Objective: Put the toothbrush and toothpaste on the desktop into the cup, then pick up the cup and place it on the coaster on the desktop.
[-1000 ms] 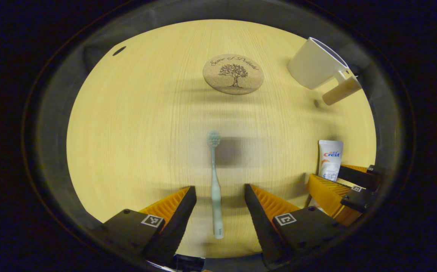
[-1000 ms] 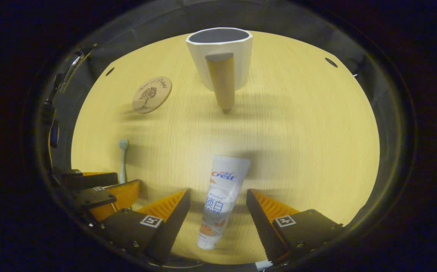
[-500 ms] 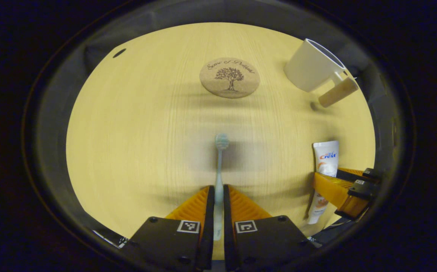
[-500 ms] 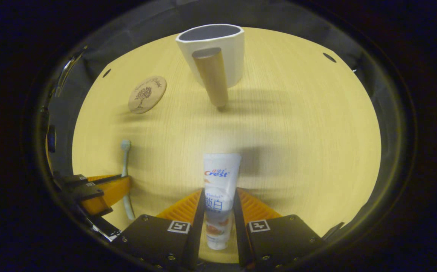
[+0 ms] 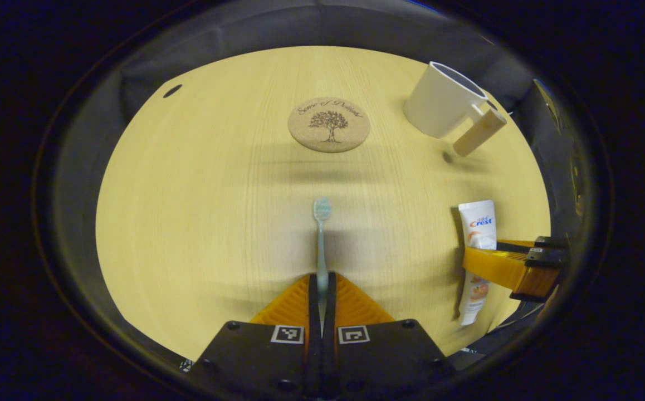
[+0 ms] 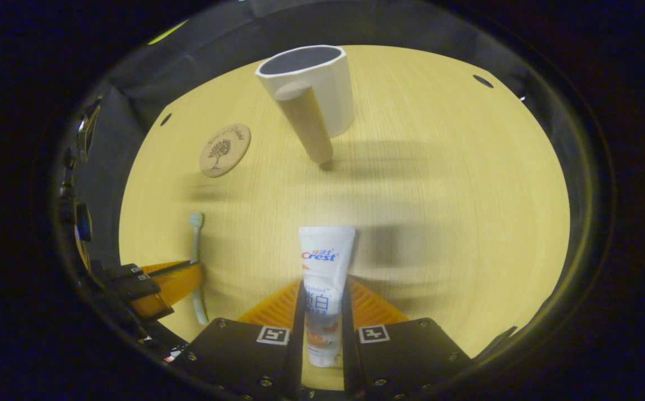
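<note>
In the left gripper view, the left gripper [image 5: 321, 289] was seen at the bottom with its two fingers drawn tightly together on the handle of the toothbrush [image 5: 321, 234]. The brush pointed straight ahead along the fingers, its bristled head out over the wooden desktop [image 5: 200, 223]. Whether the brush was lifted clear of the wood could not be told. To the right, the right gripper [image 5: 514, 267] was seen clamped across the toothpaste [image 5: 477, 245].

In the right gripper view, that gripper's own fingers [image 6: 322, 317] were closed narrowly on the lower part of the toothpaste [image 6: 323, 262], the tube's flat crimped end pointing forward and its cap end lying back between the fingers. At the left edge, the left gripper [image 6: 166, 281] was seen gripping the toothbrush [image 6: 195, 245].

Farther out, the round cork coaster [image 5: 329, 124] was found flat on the desktop, straight ahead of the toothbrush and well apart from it. To its right, the white cup [image 5: 439, 100] stood upright near the far edge, its wooden handle [image 5: 479, 132] turned toward the grippers. In the right gripper view, the cup [image 6: 317, 83] was seen directly ahead of the toothpaste, with the coaster [image 6: 225, 150] to its left.
</note>
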{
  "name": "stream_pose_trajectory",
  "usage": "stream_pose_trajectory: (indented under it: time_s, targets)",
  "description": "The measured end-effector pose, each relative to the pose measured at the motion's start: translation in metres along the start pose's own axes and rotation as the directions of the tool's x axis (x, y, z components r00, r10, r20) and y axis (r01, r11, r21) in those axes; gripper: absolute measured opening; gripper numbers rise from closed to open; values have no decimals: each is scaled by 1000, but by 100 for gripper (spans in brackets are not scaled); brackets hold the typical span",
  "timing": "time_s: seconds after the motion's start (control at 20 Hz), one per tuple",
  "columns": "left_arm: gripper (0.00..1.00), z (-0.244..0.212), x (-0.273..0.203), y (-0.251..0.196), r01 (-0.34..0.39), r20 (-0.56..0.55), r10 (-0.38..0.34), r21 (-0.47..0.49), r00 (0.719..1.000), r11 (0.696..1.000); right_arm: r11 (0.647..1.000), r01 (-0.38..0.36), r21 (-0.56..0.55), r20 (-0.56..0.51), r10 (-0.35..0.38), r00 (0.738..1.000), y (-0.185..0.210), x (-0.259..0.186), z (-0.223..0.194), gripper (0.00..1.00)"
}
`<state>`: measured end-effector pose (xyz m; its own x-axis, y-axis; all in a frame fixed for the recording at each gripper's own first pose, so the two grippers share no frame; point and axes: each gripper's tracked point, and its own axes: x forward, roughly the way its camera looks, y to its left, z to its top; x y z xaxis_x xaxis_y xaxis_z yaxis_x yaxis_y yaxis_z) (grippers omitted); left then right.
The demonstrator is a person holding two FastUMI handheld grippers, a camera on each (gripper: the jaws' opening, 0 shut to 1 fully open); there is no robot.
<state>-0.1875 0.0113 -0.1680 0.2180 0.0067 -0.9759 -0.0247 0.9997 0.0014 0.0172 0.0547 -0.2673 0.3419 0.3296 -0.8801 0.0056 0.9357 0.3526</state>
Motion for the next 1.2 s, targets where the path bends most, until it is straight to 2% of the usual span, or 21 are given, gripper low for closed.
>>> stream_pose_trajectory:
  time_s: [0.3,0.45,0.55,0.65,1.05,1.2]
  targets:
    - [8,0,-3,3,37,97,-30,-63,995,997,997,-19,-80,126,29,992,5,-13,7,30]
    - [8,-2,-12,6,58,143,-42,-106,989,993,990,5,-141,199,23,980,4,-23,10,30]
    - [6,-4,-18,2,86,170,-63,-132,983,987,986,3,-166,245,39,969,8,-32,13,30]
    - [8,-5,-26,3,104,201,-72,-151,977,983,985,-9,-174,283,58,957,11,-41,15,30]
    - [6,10,-78,3,163,368,-87,-180,926,970,974,-22,-224,418,116,901,20,-73,26,31]
    - [6,23,-102,6,180,432,-91,-170,897,969,972,-23,-235,482,137,866,28,-89,40,30]
